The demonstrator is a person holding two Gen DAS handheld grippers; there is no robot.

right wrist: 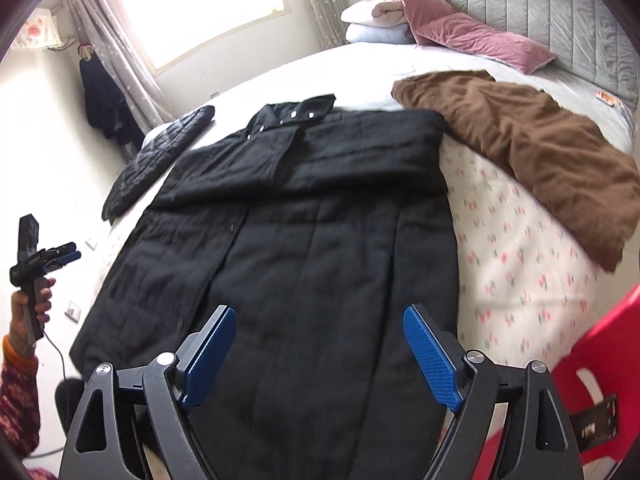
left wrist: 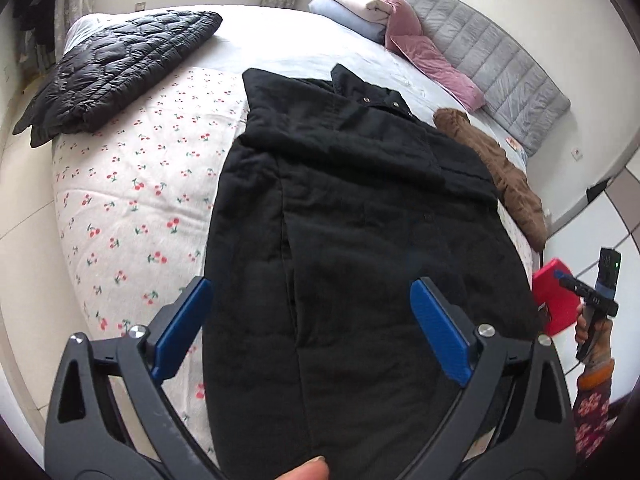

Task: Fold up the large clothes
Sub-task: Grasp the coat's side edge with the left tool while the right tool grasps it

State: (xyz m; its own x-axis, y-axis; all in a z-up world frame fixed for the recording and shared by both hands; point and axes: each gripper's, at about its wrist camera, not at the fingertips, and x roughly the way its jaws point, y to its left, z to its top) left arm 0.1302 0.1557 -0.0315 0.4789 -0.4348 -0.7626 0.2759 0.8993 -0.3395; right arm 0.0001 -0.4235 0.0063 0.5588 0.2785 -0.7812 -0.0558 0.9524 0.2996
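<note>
A long black padded coat lies flat on the bed, collar toward the headboard, with its sleeves folded across the chest; it also fills the right wrist view. My left gripper is open and empty, held above the coat's lower part. My right gripper is open and empty, also above the coat's hem end. Each gripper shows in the other's view: the right gripper beyond the coat's right edge, the left gripper off the bed's left side.
A cherry-print sheet covers the bed. A folded black quilted jacket lies far left, a brown garment right of the coat. Pink pillows, folded blankets and a grey headboard are behind. A red chair stands at the right.
</note>
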